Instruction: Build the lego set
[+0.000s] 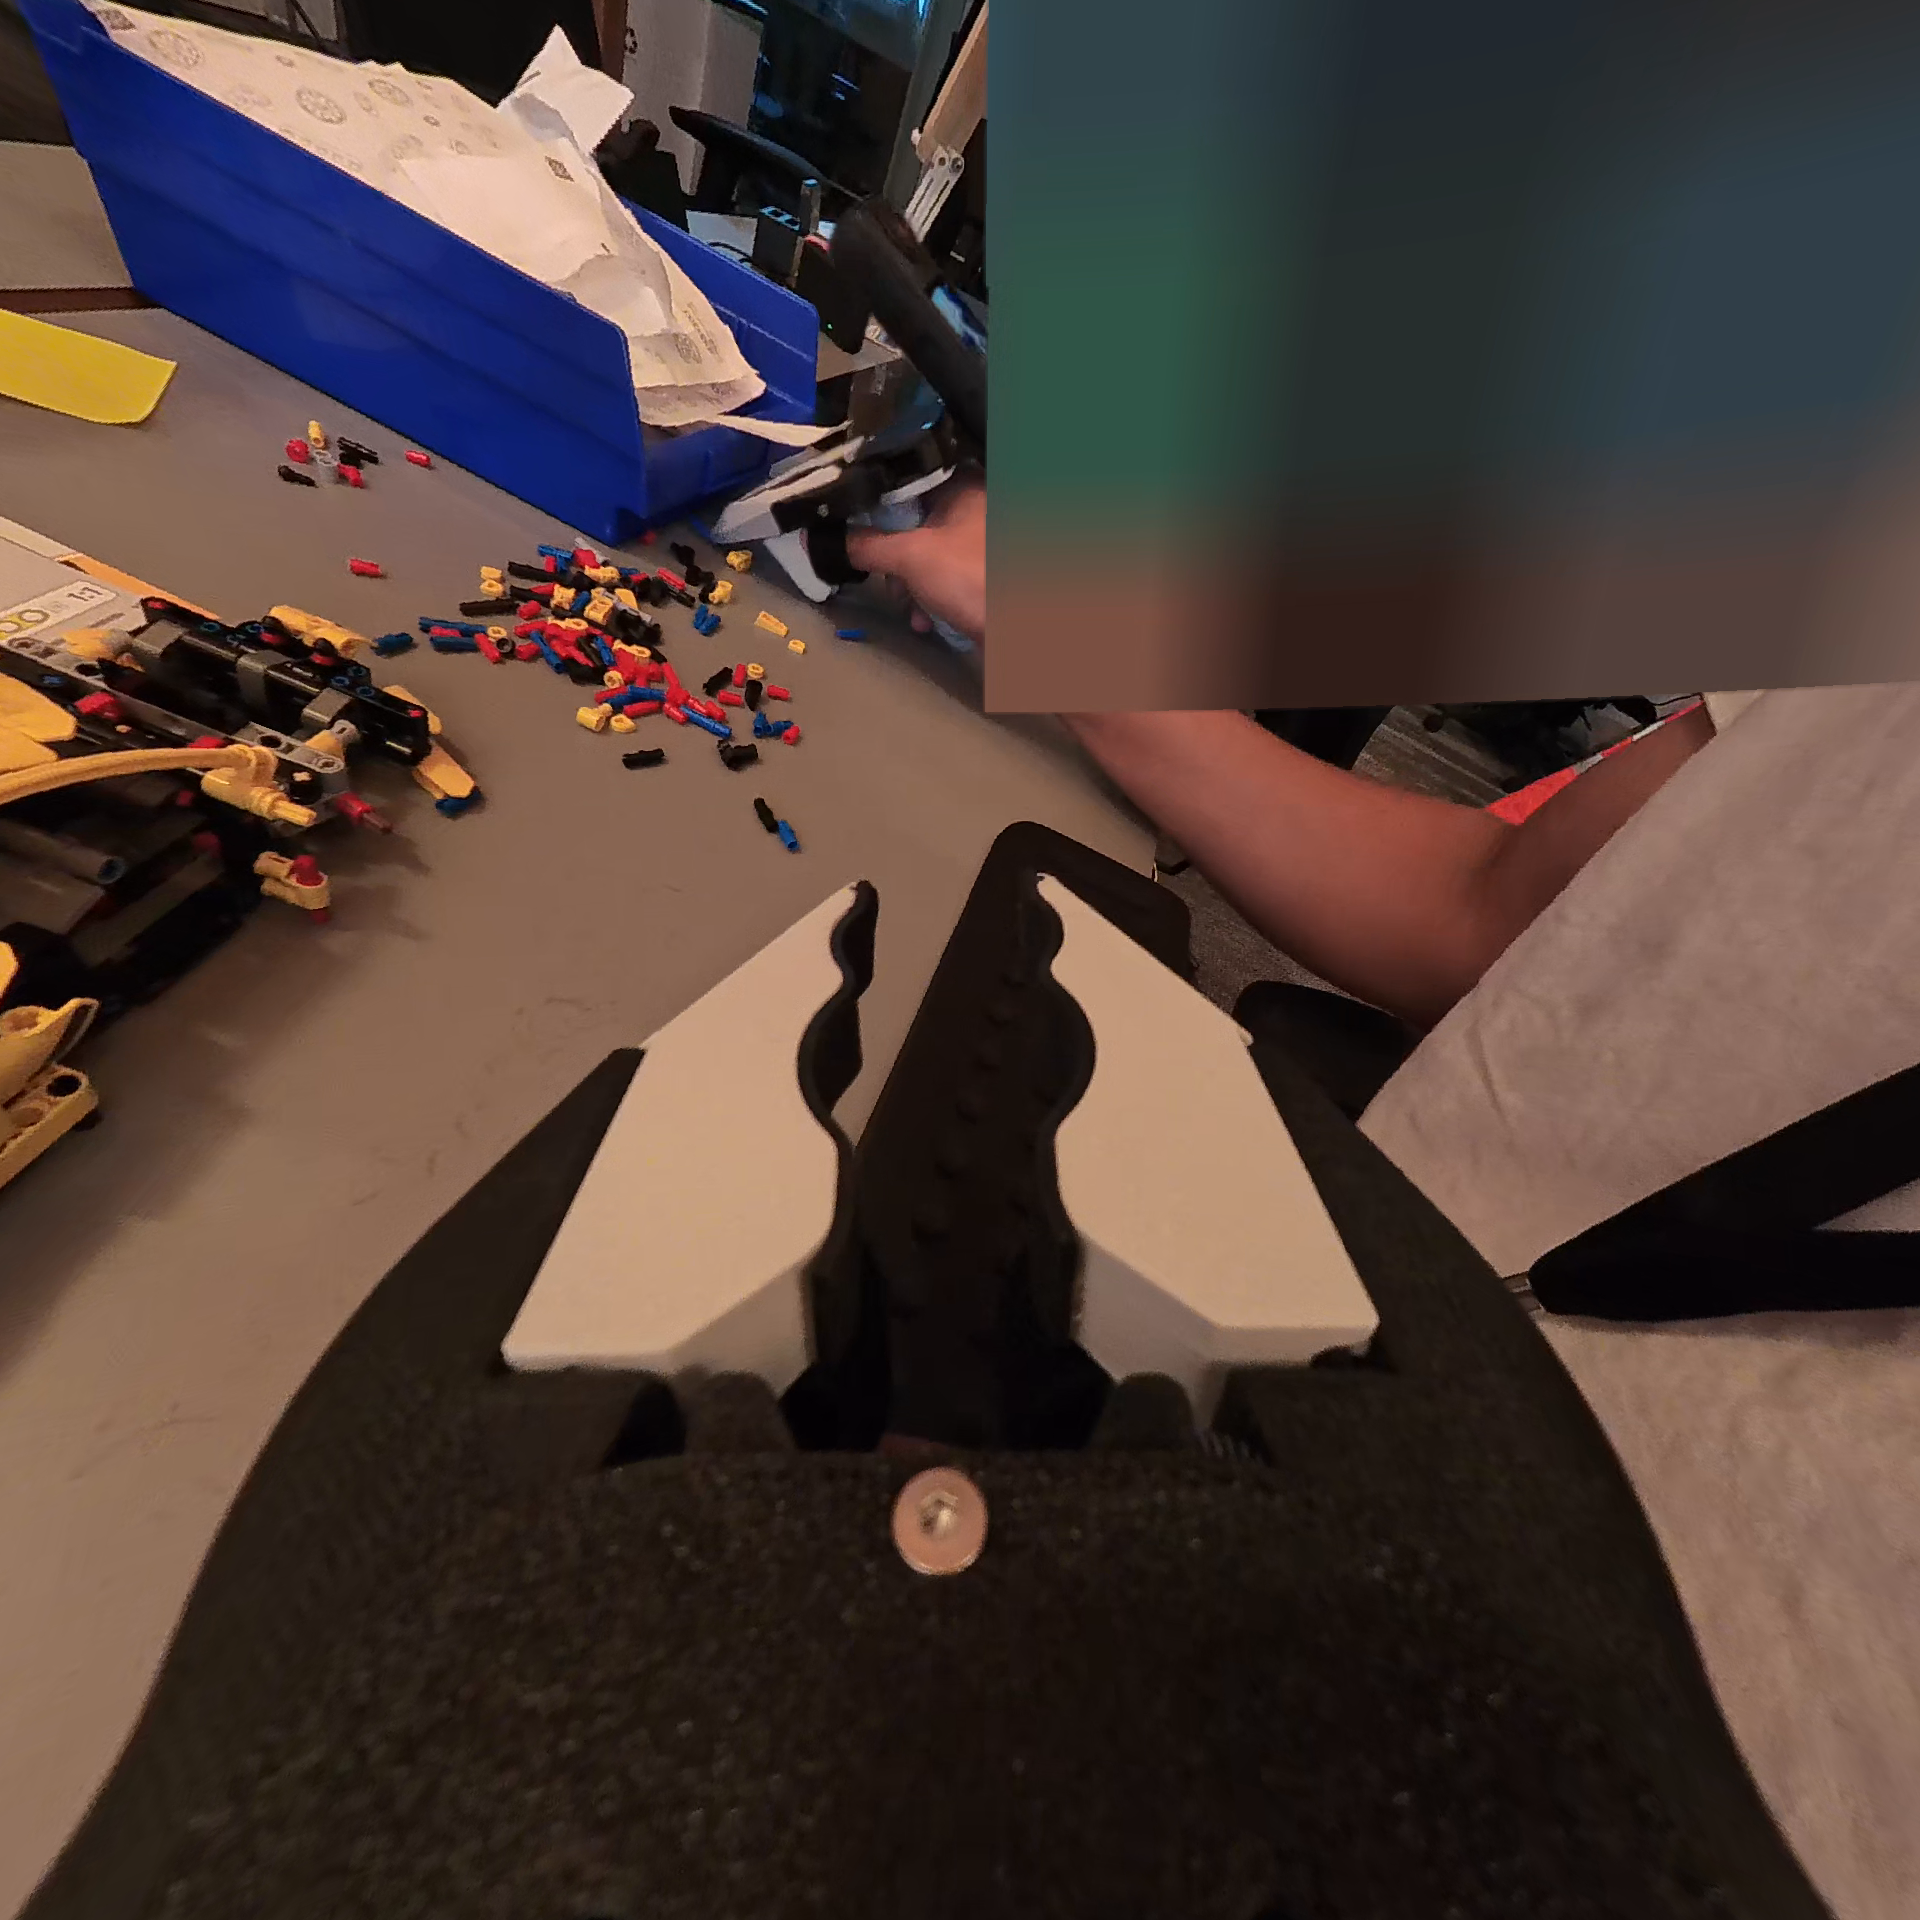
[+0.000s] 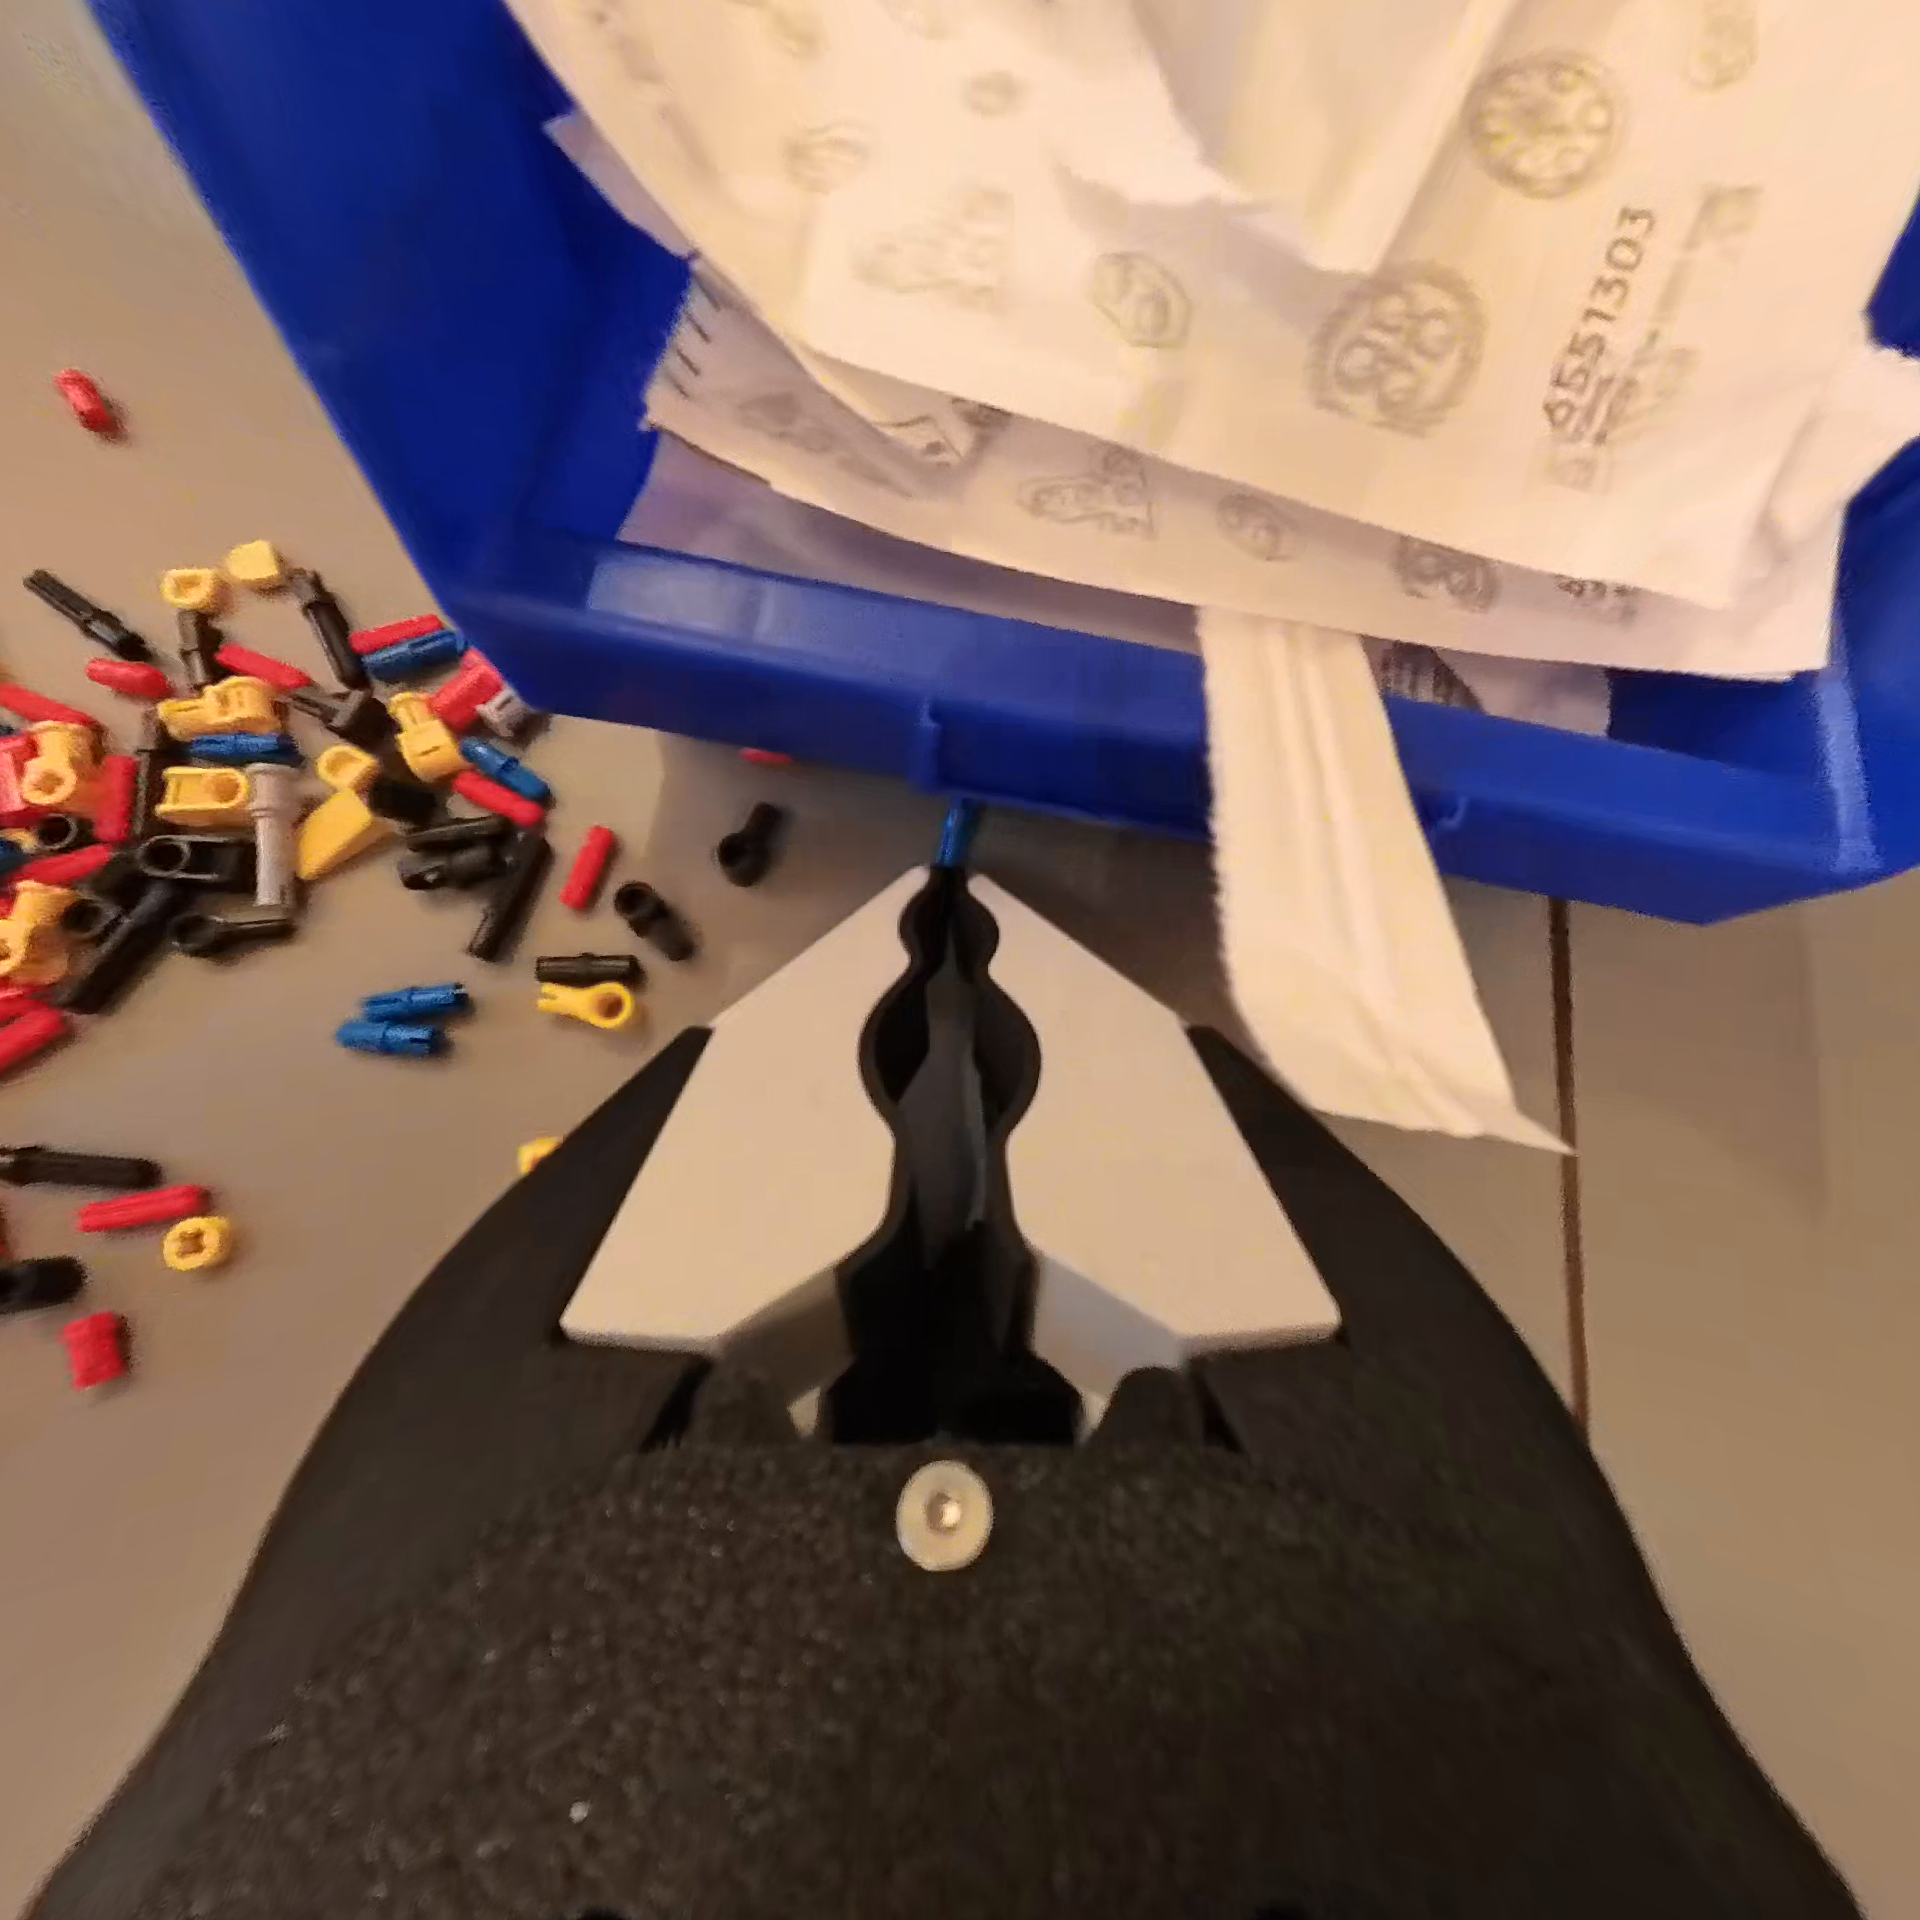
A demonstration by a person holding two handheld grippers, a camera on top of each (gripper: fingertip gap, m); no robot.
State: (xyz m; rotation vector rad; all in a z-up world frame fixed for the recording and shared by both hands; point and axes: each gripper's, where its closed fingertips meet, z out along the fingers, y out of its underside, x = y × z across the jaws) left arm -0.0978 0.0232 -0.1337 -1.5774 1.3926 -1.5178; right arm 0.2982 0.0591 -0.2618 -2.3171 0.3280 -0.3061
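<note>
Lego model (image 1: 208, 748): partly built, yellow and black, lying on the grey table (image 1: 582, 1039) at the far left of your left wrist view; a yellow flexible hose runs across it.
Table: grey, flat; it carries the model, the bin and the loose parts.
Blue bin (image 2: 1039, 707): open plastic tray beyond the loose parts, directly ahead of your right gripper; its front lip is just past the fingertips.
Paper bags (image 2: 1195, 260): torn white printed bags piled in the bin; one strip (image 2: 1340, 862) hangs over the front lip onto the table, to the right of your right gripper.
Yellow sheet (image 1: 78, 369): flat on the table left of the bin, well apart from the model.
Loose pin pile (image 1: 623, 655): red, blue, black and yellow connectors scattered between the model and the bin; a smaller cluster (image 1: 332, 457) lies farther back, near the bin's long side.
Left gripper (image 1: 935, 894): yours, held low over bare table near its edge; fingers slightly parted with a narrow gap, nothing between them.
Right gripper (image 2: 951, 883): fingers pressed together, pinching a small blue pin (image 2: 954, 836) at the very tips; the pin pokes forward toward the bin lip.
Blue pin: whether it touches the bin cannot be told.
</note>
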